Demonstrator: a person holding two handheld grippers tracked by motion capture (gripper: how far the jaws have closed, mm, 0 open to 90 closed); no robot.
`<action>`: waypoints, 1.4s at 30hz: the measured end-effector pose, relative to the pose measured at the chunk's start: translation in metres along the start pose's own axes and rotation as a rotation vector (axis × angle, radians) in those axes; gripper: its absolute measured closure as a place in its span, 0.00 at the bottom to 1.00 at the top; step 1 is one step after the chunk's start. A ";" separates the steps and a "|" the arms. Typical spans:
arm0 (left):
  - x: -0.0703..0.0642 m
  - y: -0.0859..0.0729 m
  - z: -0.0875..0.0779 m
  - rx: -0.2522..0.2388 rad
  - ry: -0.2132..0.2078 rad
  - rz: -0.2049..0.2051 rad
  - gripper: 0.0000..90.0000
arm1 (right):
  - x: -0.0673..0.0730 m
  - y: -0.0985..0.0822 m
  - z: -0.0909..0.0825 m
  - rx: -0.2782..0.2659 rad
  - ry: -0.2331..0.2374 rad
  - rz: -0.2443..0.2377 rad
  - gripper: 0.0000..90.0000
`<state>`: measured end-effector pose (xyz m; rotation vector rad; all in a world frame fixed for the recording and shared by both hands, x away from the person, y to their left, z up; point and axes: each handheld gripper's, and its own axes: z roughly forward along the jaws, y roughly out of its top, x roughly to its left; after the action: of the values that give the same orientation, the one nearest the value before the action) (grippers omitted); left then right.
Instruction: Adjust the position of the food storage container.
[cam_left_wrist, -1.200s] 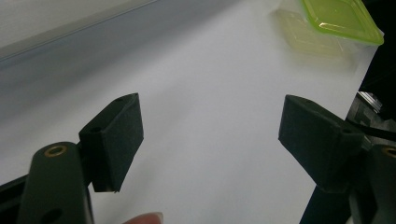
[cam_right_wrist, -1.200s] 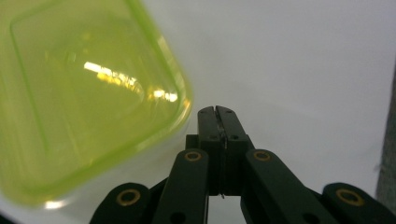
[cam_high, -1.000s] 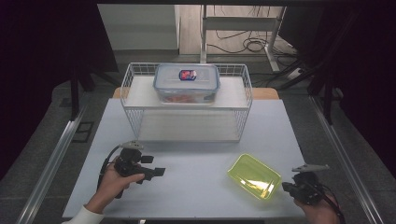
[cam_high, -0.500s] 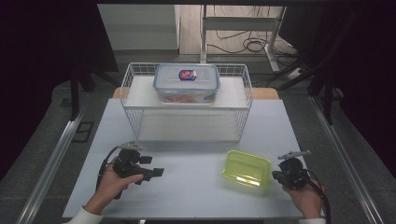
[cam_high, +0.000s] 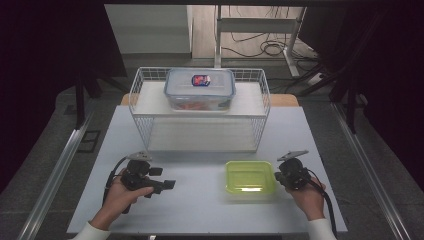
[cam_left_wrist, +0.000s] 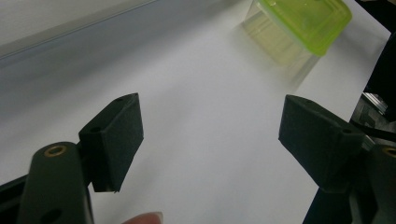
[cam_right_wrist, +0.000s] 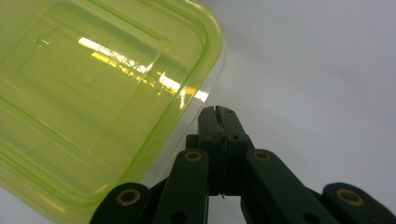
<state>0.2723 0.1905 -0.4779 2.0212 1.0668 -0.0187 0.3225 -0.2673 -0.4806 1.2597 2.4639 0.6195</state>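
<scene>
Right gripper (cam_high: 278, 176): its two black jaws are pressed flat together with nothing between them. In the high view it sits at the right edge of the green container, and in the right gripper view the closed tips (cam_right_wrist: 218, 114) are at the rim of the container. Whether they touch the rim is not possible to tell.
Left gripper (cam_high: 167, 184): its jaws stand wide apart and hold nothing; only bare table is between them in the left gripper view. The tip of one finger of the person shows at the bottom edge of that view.
Green container (cam_high: 249, 176): a translucent yellow-green box with its lid on, flat on the table in the front right part, just beside the right gripper and well apart from the left gripper. In the left gripper view it appears far off at the upper right (cam_left_wrist: 306, 18).
Hands: the left hand (cam_high: 120, 192) and the right hand (cam_high: 307, 196) each hold a gripper near the front edge of the table.
Table (cam_high: 200, 210): a white surface.
Wire basket (cam_high: 142, 107): a white wire basket at the back of the table, behind the container.
Clear box (cam_high: 200, 90): a clear box with a lid stands on the shelf of the basket; a small red and blue item lies on its lid.
</scene>
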 end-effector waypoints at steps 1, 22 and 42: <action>0.000 0.000 0.000 0.000 0.001 -0.001 0.24 | 0.002 0.002 0.001 -0.002 0.000 -0.009 0.99; 0.001 0.000 -0.001 -0.005 0.000 -0.004 0.24 | 0.073 0.033 0.021 -0.039 0.068 -0.171 0.99; 0.003 -0.001 -0.001 -0.012 0.010 -0.014 0.23 | 0.079 0.040 0.020 -0.083 0.097 -0.156 0.99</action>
<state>0.2732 0.1930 -0.4788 2.0052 1.0846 -0.0098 0.3141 -0.1772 -0.4833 1.0175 2.5555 0.7489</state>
